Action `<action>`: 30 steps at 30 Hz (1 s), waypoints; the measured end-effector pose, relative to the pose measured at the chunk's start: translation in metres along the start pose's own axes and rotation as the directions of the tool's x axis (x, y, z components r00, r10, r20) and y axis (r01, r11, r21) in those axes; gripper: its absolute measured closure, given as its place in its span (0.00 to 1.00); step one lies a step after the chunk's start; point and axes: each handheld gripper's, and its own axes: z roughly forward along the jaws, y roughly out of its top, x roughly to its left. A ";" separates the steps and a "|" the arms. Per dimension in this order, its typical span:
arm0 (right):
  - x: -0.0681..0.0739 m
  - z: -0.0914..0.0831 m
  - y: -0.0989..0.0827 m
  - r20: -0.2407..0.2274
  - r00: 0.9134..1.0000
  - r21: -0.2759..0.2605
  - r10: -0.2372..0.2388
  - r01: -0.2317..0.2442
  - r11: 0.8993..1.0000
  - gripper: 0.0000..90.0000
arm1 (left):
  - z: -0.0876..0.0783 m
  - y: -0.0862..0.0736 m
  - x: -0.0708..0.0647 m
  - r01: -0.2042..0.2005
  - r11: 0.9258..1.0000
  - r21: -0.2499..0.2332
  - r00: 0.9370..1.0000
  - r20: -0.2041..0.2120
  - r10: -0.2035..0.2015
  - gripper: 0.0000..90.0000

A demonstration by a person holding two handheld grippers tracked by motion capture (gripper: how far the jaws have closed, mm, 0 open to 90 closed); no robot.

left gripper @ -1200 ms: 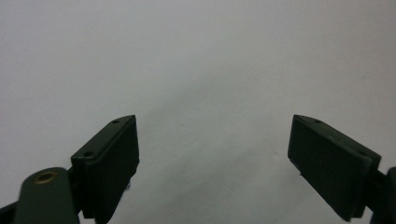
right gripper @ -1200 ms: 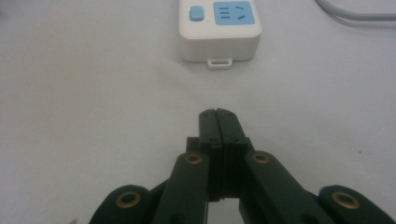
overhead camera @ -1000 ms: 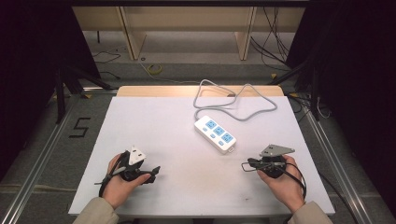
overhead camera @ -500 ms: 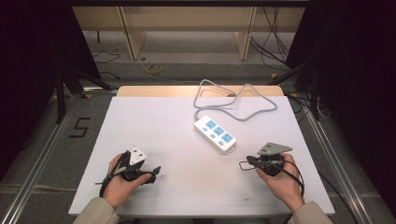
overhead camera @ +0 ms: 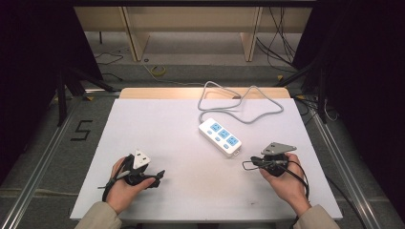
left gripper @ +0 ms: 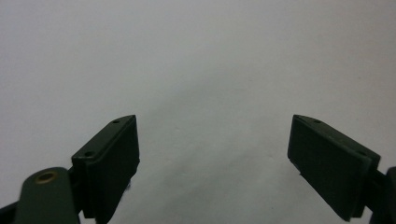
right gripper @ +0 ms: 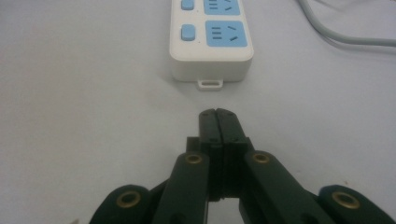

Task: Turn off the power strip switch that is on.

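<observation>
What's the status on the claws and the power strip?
Left claw open, empty, over bare table. Right claw shut, empty, pointing at the near end of the power strip, not touching. Nothing between them.

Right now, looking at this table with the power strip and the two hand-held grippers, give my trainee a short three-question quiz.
1. True or false: the right hand-held gripper has its jaws pressed together.
2. What lies just ahead of that gripper's tip: A) the power strip, B) a cup, C) a book?
3. Fill in: the left hand-held gripper has its jaws ____ over the bare white table.

Key: 1 true; 2 A; 3 open. The strip's grey cable loops toward the table's far edge, and neither gripper holds anything.
</observation>
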 end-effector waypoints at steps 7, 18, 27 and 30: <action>0.000 0.002 0.004 0.003 1.000 0.007 -0.001 0.001 1.000 1.00 | 0.000 0.000 0.000 0.000 1.000 -0.001 1.000 0.000 0.000 0.18; 0.000 0.005 0.010 0.006 1.000 0.011 -0.005 0.005 1.000 1.00 | 0.000 0.000 0.000 0.000 1.000 -0.001 1.000 -0.001 0.000 0.18; -0.001 0.007 0.014 0.009 1.000 0.012 -0.006 0.006 1.000 1.00 | 0.000 0.000 0.000 0.003 1.000 -0.004 1.000 -0.003 -0.003 0.18; -0.001 0.008 0.016 0.009 1.000 0.013 -0.010 0.010 1.000 1.00 | 0.000 0.000 0.000 0.004 1.000 -0.004 1.000 -0.002 -0.004 0.18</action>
